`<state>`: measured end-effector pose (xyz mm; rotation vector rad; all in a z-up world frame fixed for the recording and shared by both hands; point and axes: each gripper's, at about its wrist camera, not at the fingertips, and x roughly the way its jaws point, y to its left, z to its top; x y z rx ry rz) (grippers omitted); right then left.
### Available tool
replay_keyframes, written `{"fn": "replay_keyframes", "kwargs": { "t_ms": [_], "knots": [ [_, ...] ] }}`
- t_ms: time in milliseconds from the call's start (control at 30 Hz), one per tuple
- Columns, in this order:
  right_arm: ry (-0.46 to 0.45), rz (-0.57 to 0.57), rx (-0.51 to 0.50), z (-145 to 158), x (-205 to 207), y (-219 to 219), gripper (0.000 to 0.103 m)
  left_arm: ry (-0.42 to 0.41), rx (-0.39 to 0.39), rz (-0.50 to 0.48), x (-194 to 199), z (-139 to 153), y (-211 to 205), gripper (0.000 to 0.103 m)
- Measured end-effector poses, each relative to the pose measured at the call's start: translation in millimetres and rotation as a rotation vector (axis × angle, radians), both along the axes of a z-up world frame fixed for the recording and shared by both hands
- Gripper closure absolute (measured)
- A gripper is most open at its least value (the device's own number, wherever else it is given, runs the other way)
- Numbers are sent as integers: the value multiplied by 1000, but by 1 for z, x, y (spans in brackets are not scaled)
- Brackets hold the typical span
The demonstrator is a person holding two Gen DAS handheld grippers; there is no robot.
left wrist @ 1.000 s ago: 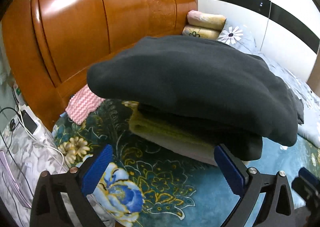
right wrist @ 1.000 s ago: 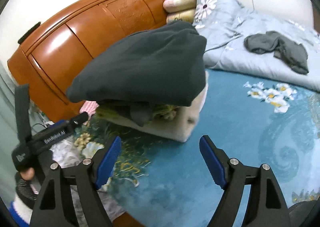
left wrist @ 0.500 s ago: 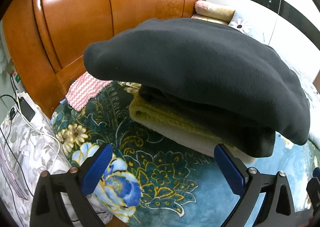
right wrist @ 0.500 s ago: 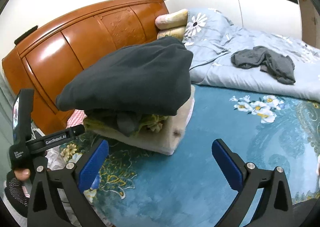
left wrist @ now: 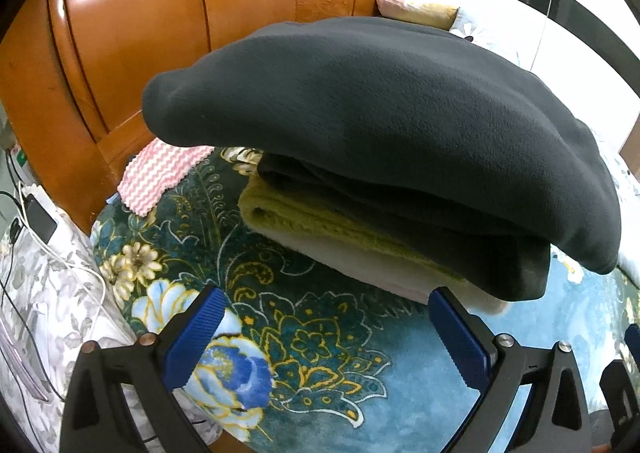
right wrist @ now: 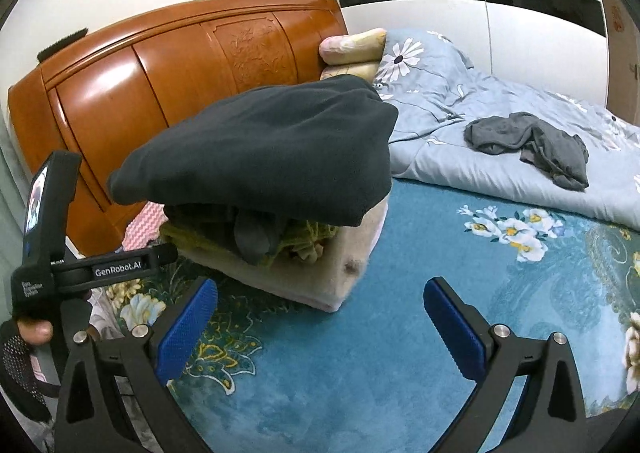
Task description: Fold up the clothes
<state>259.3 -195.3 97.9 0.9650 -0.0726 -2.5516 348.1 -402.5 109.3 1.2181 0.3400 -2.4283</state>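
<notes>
A folded dark fleece garment (left wrist: 392,125) tops a stack of an olive knit (left wrist: 320,217) and a cream layer (right wrist: 320,273), resting on the teal floral blanket (right wrist: 400,353) near the wooden headboard (left wrist: 180,33). Both the left gripper (left wrist: 326,337) and right gripper (right wrist: 320,329) hover spread wide, gripping nothing, just short of the stack. A crumpled grey garment (right wrist: 532,145) lies well apart on the pale blue quilt (right wrist: 460,157).

Home bedroom: bed w/ carved wooden headboard (right wrist: 180,65), pillows (right wrist: 354,47), blue floral quilt (right wrist: 480,125), teal flowered blanket (right wrist: 420,313); charger & cables (left wrist: 36,213) at bedside.
</notes>
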Motion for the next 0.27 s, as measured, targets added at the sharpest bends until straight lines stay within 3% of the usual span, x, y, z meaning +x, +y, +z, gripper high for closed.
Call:
{"fn": "replay_keyframes", "kwargs": {
  "t_ms": [267],
  "knots": [
    [7, 22, 47, -3, 5, -9, 0, 3, -35, -8, 4, 0, 6, 0]
  ]
}}
